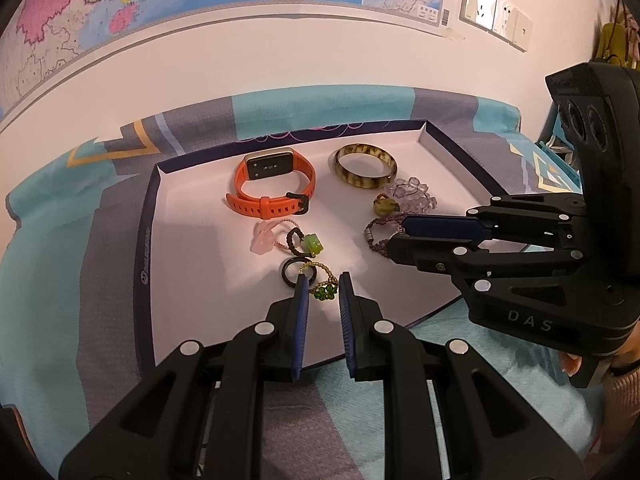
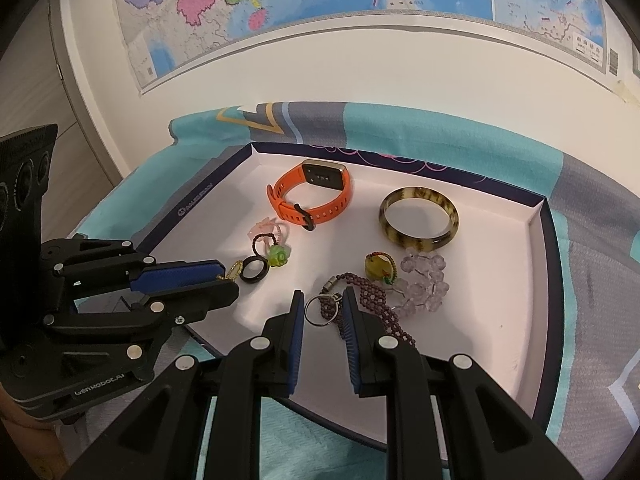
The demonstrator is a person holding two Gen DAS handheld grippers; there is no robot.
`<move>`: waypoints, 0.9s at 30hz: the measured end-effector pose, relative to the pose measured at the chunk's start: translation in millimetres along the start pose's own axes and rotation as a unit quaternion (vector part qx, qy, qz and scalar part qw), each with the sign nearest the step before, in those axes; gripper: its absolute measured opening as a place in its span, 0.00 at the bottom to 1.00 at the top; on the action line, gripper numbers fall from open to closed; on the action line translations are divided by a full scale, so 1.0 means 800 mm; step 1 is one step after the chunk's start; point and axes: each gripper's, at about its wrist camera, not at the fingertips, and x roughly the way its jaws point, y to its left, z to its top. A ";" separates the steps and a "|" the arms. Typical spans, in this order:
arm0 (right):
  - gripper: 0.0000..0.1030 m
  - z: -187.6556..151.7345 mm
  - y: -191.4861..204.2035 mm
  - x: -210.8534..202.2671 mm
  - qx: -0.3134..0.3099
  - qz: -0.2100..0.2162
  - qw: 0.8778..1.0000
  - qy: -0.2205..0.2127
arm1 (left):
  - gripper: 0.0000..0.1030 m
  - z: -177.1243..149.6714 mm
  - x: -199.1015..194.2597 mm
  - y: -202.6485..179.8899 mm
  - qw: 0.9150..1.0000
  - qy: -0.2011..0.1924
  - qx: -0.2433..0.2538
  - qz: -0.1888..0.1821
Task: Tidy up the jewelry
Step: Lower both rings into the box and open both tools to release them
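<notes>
A white tray (image 1: 192, 208) with a dark rim holds the jewelry. An orange watch (image 1: 276, 188) and a brown striped bangle (image 1: 366, 168) lie at the back. My left gripper (image 1: 323, 280) is open, its jaws on either side of a green beaded ring (image 1: 325, 291), beside a black ring (image 1: 296, 270). My right gripper (image 2: 322, 300) is open around a silver key ring (image 2: 320, 309) on a purple beaded bracelet (image 2: 370, 298). A clear bead bracelet (image 2: 424, 282) and an amber charm (image 2: 379, 268) lie just beyond it.
A pink charm ring (image 1: 266, 238) and a green jade charm on a dark cord (image 1: 310, 242) lie mid-tray. The tray sits on a teal and grey cloth (image 1: 60, 280). A wall with a map (image 1: 120, 8) and sockets (image 1: 496, 12) stands behind.
</notes>
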 end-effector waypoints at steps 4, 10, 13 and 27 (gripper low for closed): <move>0.17 -0.001 -0.001 0.002 0.001 -0.002 1.000 0.002 | 0.15 -0.001 0.003 0.001 1.000 0.003 -0.001 0.001; 0.17 0.000 -0.002 0.006 0.002 -0.010 1.000 0.006 | 0.16 -0.001 0.009 0.005 1.000 0.010 -0.008 -0.002; 0.17 0.000 -0.001 0.008 0.000 -0.015 1.000 0.008 | 0.16 -0.002 0.013 0.008 1.000 0.014 -0.013 -0.001; 0.27 -0.003 -0.001 0.006 0.000 -0.023 1.000 0.005 | 0.32 -0.004 0.015 0.015 1.000 0.009 -0.025 0.004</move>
